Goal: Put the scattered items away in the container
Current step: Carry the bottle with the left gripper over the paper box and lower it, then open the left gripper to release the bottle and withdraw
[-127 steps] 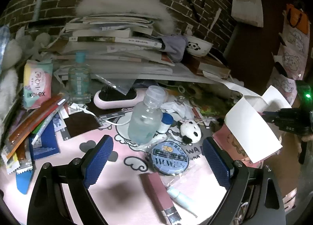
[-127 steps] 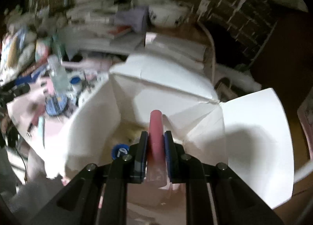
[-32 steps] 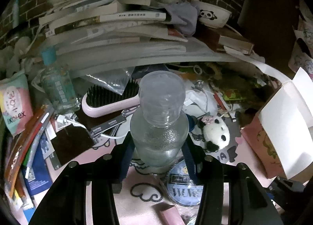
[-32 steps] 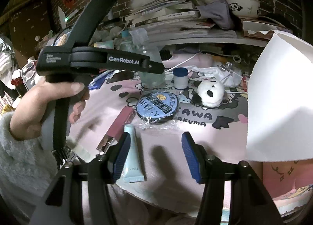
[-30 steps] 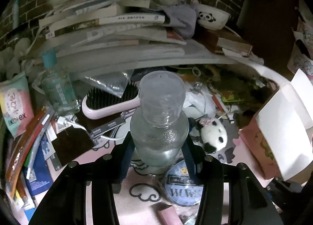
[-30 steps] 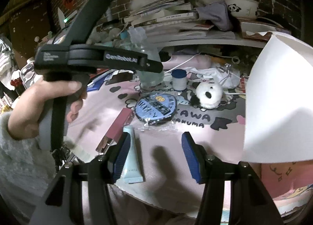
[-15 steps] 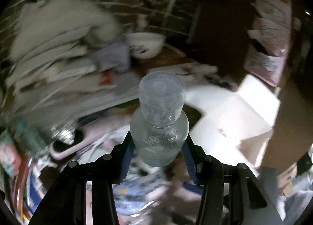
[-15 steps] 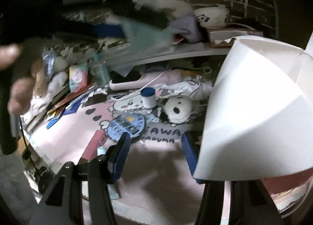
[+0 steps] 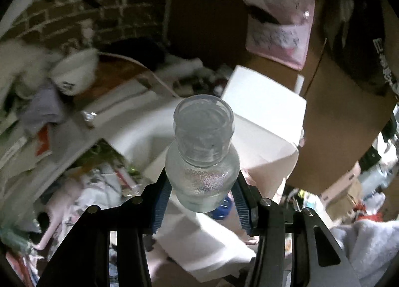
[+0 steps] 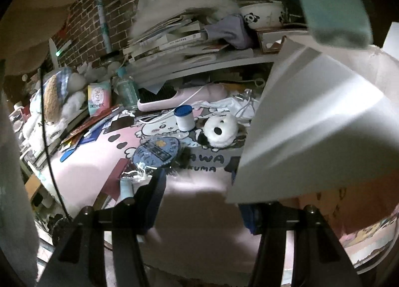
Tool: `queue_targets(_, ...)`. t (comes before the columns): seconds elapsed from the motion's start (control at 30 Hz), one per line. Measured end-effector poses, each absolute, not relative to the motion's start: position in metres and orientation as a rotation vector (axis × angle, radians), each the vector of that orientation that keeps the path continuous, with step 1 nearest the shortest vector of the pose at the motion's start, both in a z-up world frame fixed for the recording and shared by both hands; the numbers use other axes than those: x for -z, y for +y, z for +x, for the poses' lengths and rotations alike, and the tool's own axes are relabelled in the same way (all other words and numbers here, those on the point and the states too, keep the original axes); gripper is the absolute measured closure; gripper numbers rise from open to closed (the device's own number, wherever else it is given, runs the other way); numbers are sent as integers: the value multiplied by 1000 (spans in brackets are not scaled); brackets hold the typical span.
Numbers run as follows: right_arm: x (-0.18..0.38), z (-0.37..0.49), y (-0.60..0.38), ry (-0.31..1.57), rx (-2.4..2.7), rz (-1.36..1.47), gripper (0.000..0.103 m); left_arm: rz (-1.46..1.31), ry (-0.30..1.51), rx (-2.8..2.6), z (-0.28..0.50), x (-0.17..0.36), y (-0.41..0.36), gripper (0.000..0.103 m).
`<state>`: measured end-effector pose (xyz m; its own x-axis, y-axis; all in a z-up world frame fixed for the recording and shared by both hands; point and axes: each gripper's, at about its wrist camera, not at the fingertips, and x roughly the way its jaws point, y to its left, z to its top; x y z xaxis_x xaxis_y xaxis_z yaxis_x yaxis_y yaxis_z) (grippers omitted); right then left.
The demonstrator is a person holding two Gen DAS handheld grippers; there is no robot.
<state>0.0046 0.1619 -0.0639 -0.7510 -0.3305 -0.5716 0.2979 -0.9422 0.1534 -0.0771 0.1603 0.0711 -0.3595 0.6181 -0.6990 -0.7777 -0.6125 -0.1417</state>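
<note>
My left gripper [image 9: 202, 199] is shut on a clear frosted bottle [image 9: 202, 157], held in the air above the open white box [image 9: 264, 122]; a blue cap [image 9: 223, 209] shows inside the box below. In the right wrist view my right gripper [image 10: 202, 202] is open and empty over the pink mat [image 10: 94, 159]. On the mat lie a round blue tin [image 10: 157, 150], a small white jar with a blue lid [image 10: 184, 118], a panda plush [image 10: 220, 131], a pale blue tube [image 10: 126, 187] and a dark red stick [image 10: 114, 177]. A white box flap [image 10: 321, 122] covers the right.
A shelf with stacked books [image 10: 179, 37], a panda bowl [image 10: 261, 18] and a grey cloth [image 10: 229, 29] runs behind the mat. A pink hairbrush [image 10: 174, 98], a teal bottle [image 10: 127, 87] and packets [image 10: 98, 97] crowd the left. Blurred teal shape [image 10: 329, 0] overhead.
My left gripper lifted the clear bottle off the mat and swung it right, over the white box. My right gripper stayed open and turned slightly toward the box flap.
</note>
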Motion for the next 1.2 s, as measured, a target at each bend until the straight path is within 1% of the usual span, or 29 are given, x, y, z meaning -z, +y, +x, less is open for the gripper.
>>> queue_targets(0.23, 69, 6, 166, -95, 2646, 900, 51, -1043, 312, -1882, -79, -53, 191, 60)
queue_targets(0.6, 73, 13, 172, -147, 2651, 881, 51, -1156, 411, -1857, -86, -28, 210, 60)
queue_targets(0.97, 72, 13, 173, -164, 2649, 882, 51, -1169, 421, -1845, -88, -29, 214, 59)
queue_targets(1.0, 72, 13, 174, -162, 2649, 881, 51, -1168, 419, -1841, -88, -29, 215, 54)
queue_targets(1.03, 72, 13, 174, -160, 2648, 881, 51, -1165, 416, -1837, -88, -29, 215, 46)
queue_targets(1.07, 72, 13, 174, -160, 2647, 881, 51, -1160, 415, -1836, -87, -30, 214, 42)
queue_targets(1.1, 72, 13, 173, -159, 2646, 881, 51, -1152, 419, -1839, -86, -31, 215, 36)
queue_targets(1.2, 72, 14, 174, -161, 2644, 883, 51, -1138, 428, -1862, -84, -33, 214, 31)
